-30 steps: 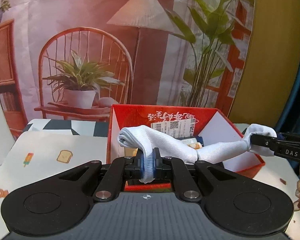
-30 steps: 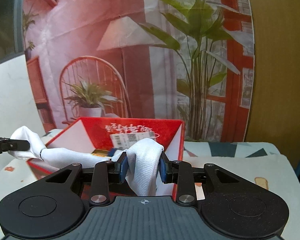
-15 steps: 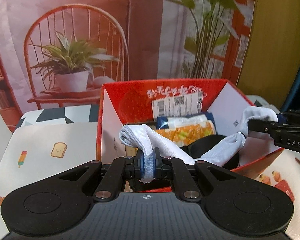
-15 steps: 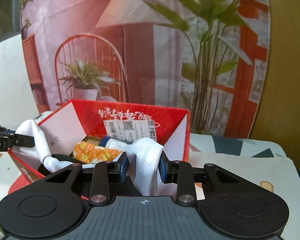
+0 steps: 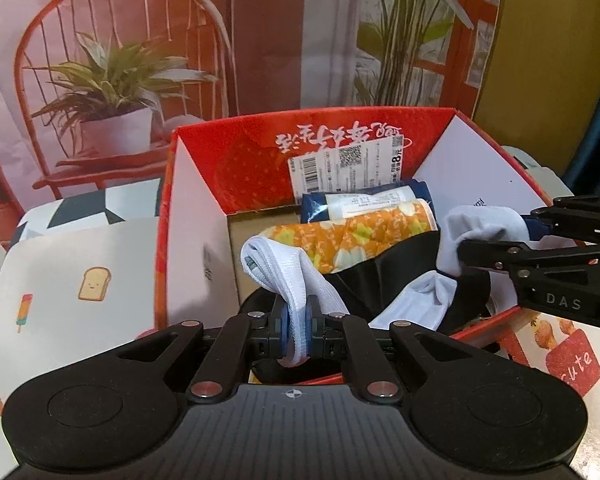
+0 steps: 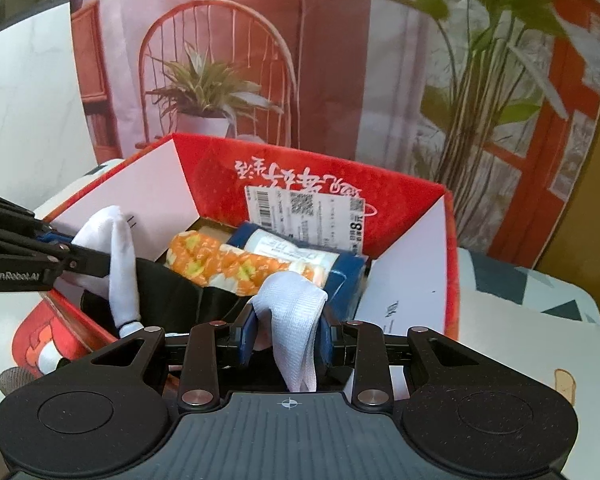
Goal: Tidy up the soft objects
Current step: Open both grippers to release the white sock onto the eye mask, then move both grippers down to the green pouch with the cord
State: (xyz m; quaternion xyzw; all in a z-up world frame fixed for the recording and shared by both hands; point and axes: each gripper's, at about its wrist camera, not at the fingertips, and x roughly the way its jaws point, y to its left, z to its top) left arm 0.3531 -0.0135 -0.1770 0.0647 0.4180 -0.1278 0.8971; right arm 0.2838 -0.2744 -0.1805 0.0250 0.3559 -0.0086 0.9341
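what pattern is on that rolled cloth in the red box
Orange with yellow-green and white flowers on the rolled cloth; clearest in the left wrist view.

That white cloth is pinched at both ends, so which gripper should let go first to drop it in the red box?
Probably the right gripper: its end of the white cloth hangs inside the red box.

The white sock [image 5: 300,280] is ribbed knit cloth, matt. The red box [image 5: 236,168] looks like glossy printed cardboard with plain white inner flaps and a paper label [image 5: 348,168]. Inside lie an orange floral cloth roll [image 5: 360,236] and a shiny plastic-wrapped blue packet [image 5: 364,200]. Each hand-held gripper [image 5: 297,330] [image 6: 288,334] is matt black plastic with metal screws.
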